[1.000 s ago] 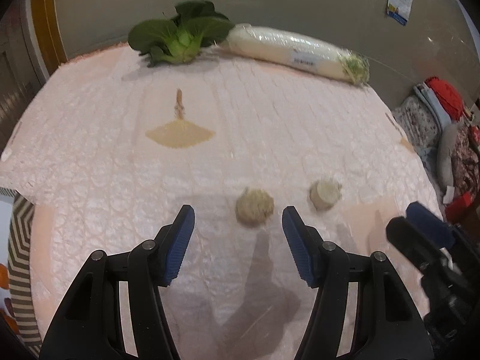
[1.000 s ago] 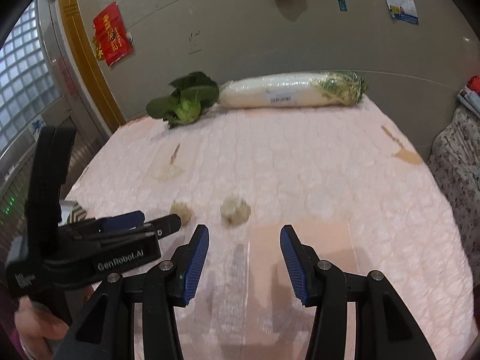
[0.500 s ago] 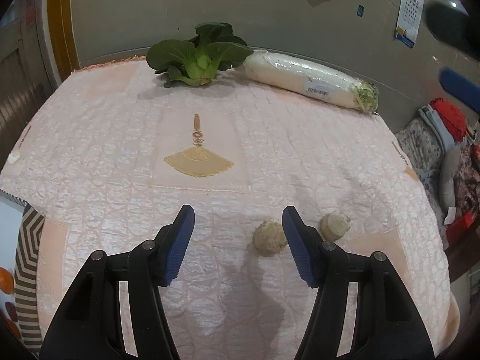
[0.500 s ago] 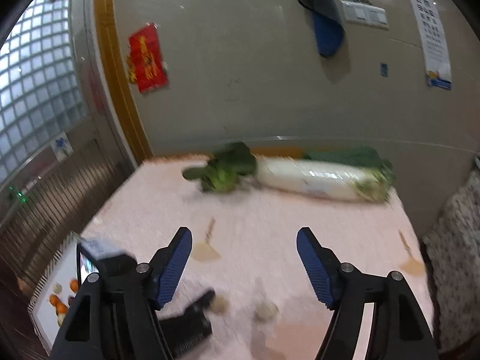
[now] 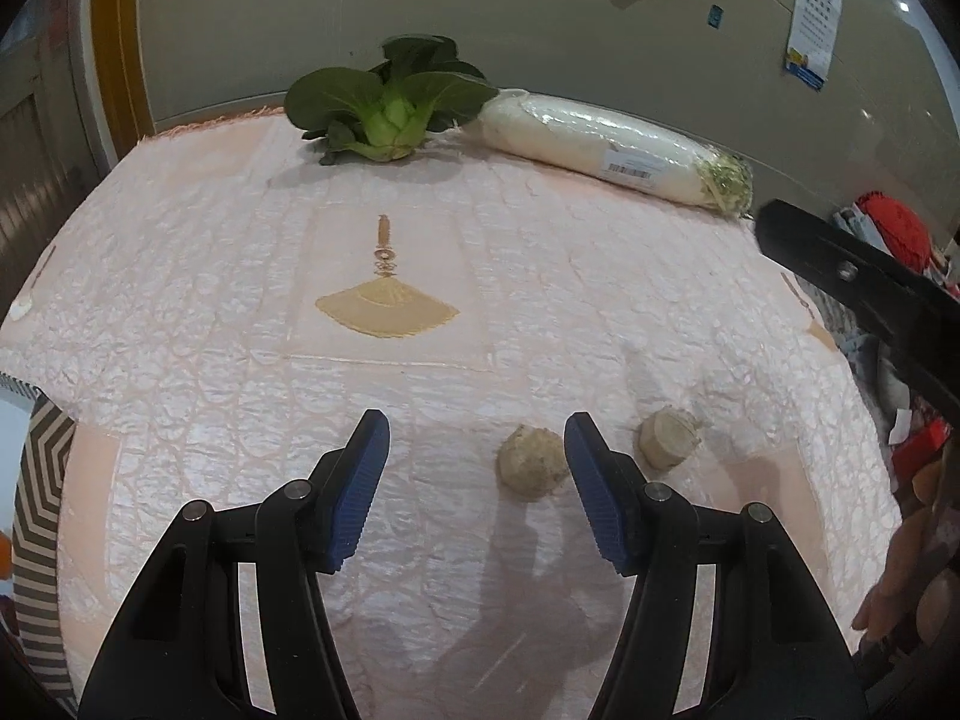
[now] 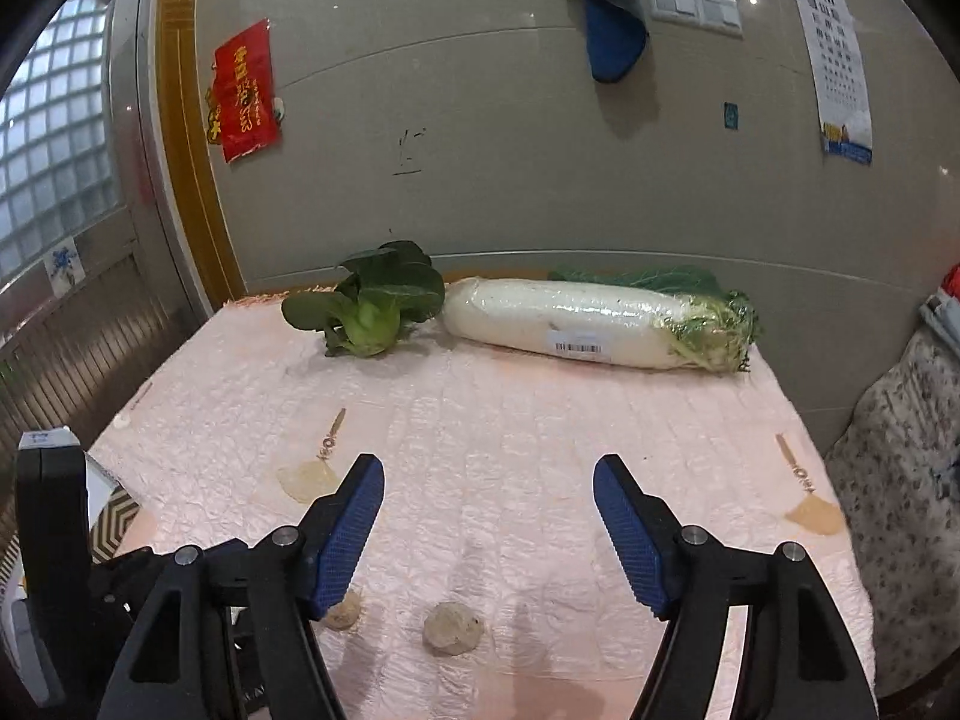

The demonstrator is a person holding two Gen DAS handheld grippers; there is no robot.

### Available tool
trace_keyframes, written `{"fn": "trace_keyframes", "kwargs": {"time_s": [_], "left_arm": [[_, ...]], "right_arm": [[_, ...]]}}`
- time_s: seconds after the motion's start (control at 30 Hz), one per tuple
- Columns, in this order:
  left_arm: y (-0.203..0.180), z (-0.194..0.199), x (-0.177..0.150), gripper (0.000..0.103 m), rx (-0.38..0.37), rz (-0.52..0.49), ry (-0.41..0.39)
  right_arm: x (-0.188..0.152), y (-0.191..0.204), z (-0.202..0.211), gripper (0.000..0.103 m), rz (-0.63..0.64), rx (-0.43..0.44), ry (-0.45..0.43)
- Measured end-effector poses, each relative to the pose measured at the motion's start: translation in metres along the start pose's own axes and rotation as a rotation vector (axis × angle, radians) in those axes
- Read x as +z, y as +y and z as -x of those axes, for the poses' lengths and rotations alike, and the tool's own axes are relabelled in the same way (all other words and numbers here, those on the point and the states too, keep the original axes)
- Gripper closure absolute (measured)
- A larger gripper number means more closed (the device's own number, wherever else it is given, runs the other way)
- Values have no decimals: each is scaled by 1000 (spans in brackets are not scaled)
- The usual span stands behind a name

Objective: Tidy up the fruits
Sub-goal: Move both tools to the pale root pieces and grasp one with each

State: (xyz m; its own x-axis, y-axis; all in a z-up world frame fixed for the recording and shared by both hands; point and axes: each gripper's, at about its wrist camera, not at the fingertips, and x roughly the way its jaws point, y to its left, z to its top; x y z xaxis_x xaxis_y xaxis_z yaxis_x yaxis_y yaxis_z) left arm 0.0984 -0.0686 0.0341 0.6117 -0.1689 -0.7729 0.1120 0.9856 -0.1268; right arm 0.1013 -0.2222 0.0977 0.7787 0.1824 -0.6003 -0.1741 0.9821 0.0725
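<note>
Two small beige lumps lie near the front edge of the worktop (image 5: 180, 276), the left lump (image 5: 531, 463) now just inside the right finger of the left gripper (image 5: 477, 489), no longer centred as a second ago. Its fingers stay spread, holding nothing. The right lump (image 5: 667, 438) sits just beside it. The right gripper (image 6: 489, 531) has lifted, released and empty, facing the bok choy (image 6: 369, 306) and wrapped radish (image 6: 576, 324) by the wall. Nothing looks gathered yet, I judge.
</note>
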Motion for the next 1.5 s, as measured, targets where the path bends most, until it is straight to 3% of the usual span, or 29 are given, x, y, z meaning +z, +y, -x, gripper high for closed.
{"fn": "trace_keyframes", "kwargs": {"time_s": [0.97, 1.5], "left_arm": [[-5, -7, -4, 42, 2, -24, 23], [-5, -13, -3, 42, 3, -28, 38]], "right_arm": [[-4, -5, -9, 32, 6, -52, 39], [-14, -6, -28, 32, 8, -57, 145]]}}
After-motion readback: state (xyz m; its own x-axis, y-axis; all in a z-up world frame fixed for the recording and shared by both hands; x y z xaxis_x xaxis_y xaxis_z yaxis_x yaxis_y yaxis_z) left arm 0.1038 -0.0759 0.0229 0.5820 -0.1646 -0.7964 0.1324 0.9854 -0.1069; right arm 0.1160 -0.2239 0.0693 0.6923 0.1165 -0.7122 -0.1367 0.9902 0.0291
